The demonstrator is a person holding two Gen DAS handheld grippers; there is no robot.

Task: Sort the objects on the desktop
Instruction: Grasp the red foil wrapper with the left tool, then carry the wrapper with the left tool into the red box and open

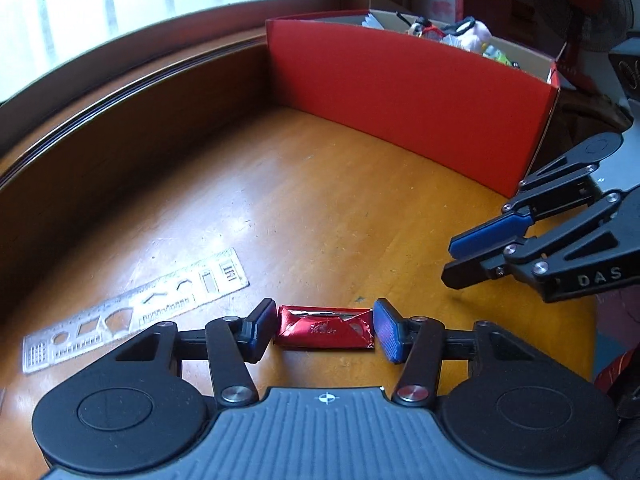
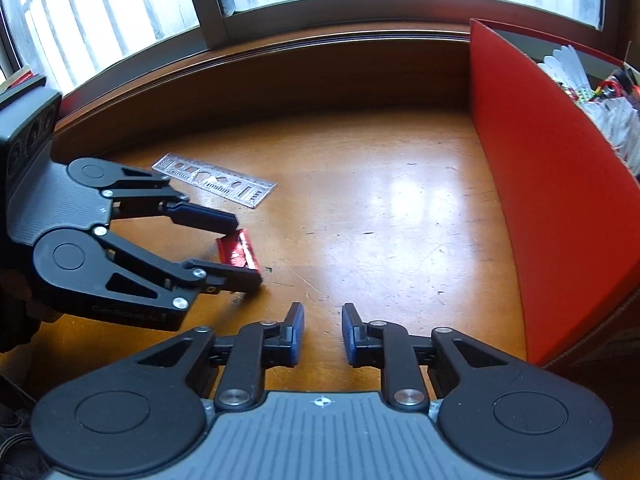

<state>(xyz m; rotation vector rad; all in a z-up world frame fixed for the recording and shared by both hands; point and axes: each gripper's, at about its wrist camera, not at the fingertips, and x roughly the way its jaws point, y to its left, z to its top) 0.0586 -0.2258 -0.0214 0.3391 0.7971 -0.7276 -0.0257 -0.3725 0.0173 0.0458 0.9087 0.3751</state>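
A red foil-wrapped candy [image 1: 320, 332] lies on the orange wooden desk [image 1: 320, 208]. My left gripper [image 1: 325, 320] has its blue pads pressed against the candy's two short ends, shut on it. The right wrist view shows the same hold from the side: the candy [image 2: 238, 250] sits between the left gripper's [image 2: 246, 252] fingers, low on the desk. My right gripper [image 2: 323, 320] hovers just right of it with a narrow gap and nothing between its fingers. It also appears at the right edge of the left wrist view, right gripper [image 1: 456, 260]. A clear stencil ruler [image 1: 132, 312] lies flat to the left.
A tall red cardboard box [image 1: 400, 100] stands at the back right, with several small items inside, among them white shuttlecocks [image 2: 568, 68]. A dark wooden window sill [image 2: 280, 76] runs behind the desk. A fan [image 1: 580, 4] stands beyond the box. The ruler [image 2: 214, 180] lies behind the left gripper.
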